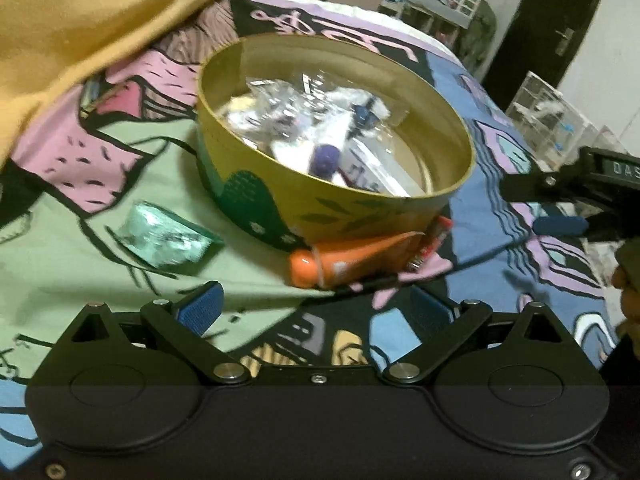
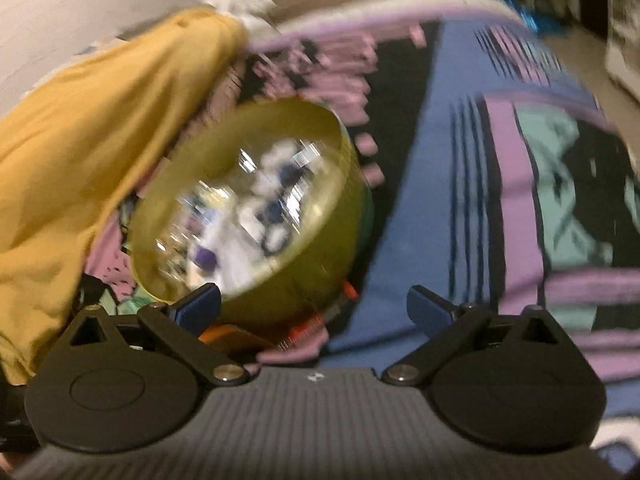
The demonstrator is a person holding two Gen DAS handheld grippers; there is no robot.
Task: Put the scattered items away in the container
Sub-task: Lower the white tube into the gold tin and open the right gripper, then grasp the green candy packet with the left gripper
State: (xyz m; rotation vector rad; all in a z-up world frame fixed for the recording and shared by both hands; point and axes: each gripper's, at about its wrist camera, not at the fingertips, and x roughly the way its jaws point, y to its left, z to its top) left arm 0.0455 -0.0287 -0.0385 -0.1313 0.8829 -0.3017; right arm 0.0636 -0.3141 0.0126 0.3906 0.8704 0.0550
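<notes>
Both grippers' fingers are spread and empty: left gripper (image 1: 316,308), right gripper (image 2: 316,312). The yellow tin (image 1: 280,200) sits on the bed (image 1: 60,280), orange tube (image 1: 352,260) touching its wall, teal packet (image 1: 164,236) nearby

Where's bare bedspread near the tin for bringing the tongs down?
Free: the green patch between the teal packet and the tin, and the blue stretch right of the tin toward the right tongs. Crowded: the tin's near wall, where the orange tube and a red item lie; the yellow cloth borders its left.
</notes>
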